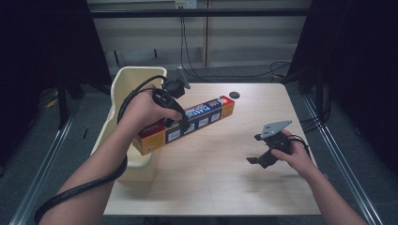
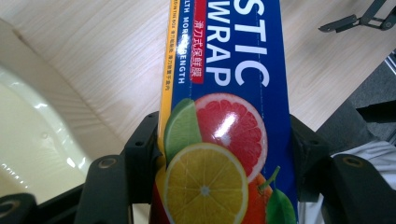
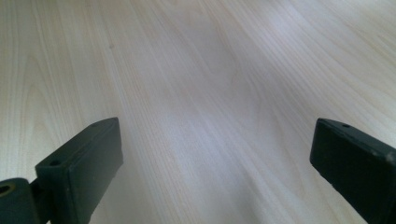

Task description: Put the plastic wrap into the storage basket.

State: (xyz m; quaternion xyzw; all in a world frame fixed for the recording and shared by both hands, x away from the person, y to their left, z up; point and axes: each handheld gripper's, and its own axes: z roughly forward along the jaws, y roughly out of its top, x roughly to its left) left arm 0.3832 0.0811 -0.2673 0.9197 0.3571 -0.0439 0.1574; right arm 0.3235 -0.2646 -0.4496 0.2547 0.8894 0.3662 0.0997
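The left tool (image 1: 180,123) clamps the plastic wrap box (image 1: 197,119) across its width, tilted above the cream bin (image 1: 123,82), probably for dropping in; the right tool (image 1: 262,157) hovers open over the surface (image 1: 211,168).

The plastic wrap box (image 2: 229,116) bears large white letters "STIC" and "WRAP" on blue; its yellow edge reads "MORE STRENGTH"; a red strip carries Chinese characters.

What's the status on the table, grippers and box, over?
Left hand-held gripper shut on plastic wrap box, box held above table beside cream bin. Right hand-held gripper open, empty. Nothing in the way.
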